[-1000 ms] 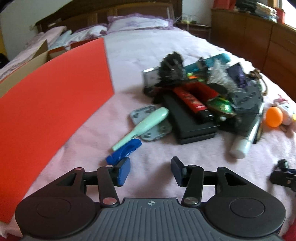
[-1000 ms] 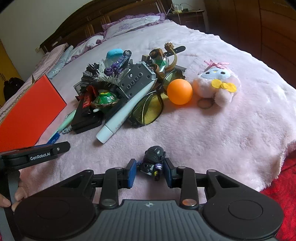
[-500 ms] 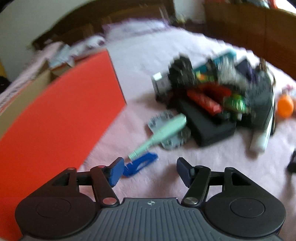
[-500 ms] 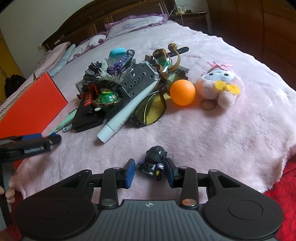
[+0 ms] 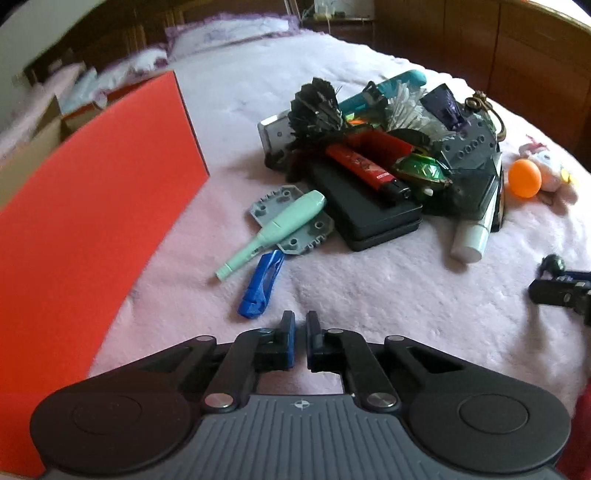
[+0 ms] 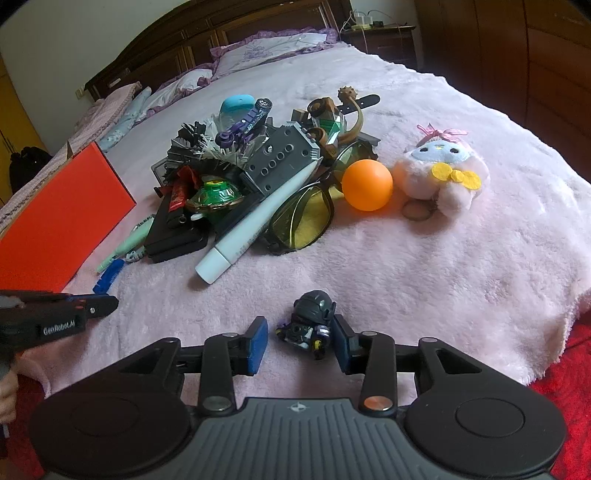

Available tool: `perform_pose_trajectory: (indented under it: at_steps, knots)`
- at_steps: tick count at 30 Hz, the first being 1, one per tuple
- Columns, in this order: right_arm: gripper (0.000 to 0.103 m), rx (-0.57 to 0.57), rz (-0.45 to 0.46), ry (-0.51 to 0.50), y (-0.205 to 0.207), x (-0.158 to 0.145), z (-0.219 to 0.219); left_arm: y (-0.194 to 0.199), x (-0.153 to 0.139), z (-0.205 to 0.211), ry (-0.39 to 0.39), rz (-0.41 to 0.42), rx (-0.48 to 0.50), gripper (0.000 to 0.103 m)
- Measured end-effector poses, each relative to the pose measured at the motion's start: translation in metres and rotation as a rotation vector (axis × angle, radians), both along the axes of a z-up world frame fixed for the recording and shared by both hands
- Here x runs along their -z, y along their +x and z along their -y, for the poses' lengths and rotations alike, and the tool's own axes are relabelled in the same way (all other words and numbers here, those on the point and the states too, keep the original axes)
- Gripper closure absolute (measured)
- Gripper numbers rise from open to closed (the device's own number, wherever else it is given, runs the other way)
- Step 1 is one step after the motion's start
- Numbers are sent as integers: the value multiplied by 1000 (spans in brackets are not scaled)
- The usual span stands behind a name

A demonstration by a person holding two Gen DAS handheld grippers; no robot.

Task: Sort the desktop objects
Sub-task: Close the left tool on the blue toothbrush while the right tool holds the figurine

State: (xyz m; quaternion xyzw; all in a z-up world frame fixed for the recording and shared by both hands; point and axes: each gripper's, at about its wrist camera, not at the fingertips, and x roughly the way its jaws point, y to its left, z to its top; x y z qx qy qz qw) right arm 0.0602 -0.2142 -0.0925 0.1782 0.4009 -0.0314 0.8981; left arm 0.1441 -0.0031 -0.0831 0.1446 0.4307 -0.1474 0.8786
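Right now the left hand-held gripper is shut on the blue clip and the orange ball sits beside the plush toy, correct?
Not quite. The left hand-held gripper is shut on nothing; the blue clip lies on the blanket ahead of its fingertips, as the left wrist view shows. The orange ball does sit beside the plush toy.

A pink blanket (image 6: 424, 266) covers the bed (pillows (image 6: 273, 46) against a wooden headboard (image 6: 229, 26)).
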Motion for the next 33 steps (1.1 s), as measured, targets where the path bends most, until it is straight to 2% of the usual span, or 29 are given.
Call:
perform_pose_trajectory:
  at_steps: [4,7,9,10,13,16,18,19,25,28,33]
  knots:
    - [62,-1,1,5,0,0,1,4,-6,-3,5,43,-48,82]
    - [62,0,3,8,0,0,1,6,-14,-5,29,90,-48,68]
    - [61,0,4,5,-1,1,0,10,-15,-5,42,93,-37,57]
    - [61,0,5,4,-1,1,0,13,-13,-5,50,78,-25,56]
    - [61,1,6,8,-1,1,1,19,0,-3,32,19,9,58]
    - [61,10,8,18,-1,0,2,20,5,-1,-5,9,11,71]
    - [62,50,22,64,-4,-2,7,20,5,-2,-34,-2,15,87]
    - [63,59,28,73,-5,-4,8,20,4,-2,-41,-5,18,89]
    - [63,61,34,60,-4,-6,7,21,1,-3,-77,-16,8,87]
    - [63,61,31,56,-4,-7,6,22,-2,-3,-101,-19,11,80]
    - [63,63,31,35,-3,-8,5,25,1,3,-80,-17,17,79]
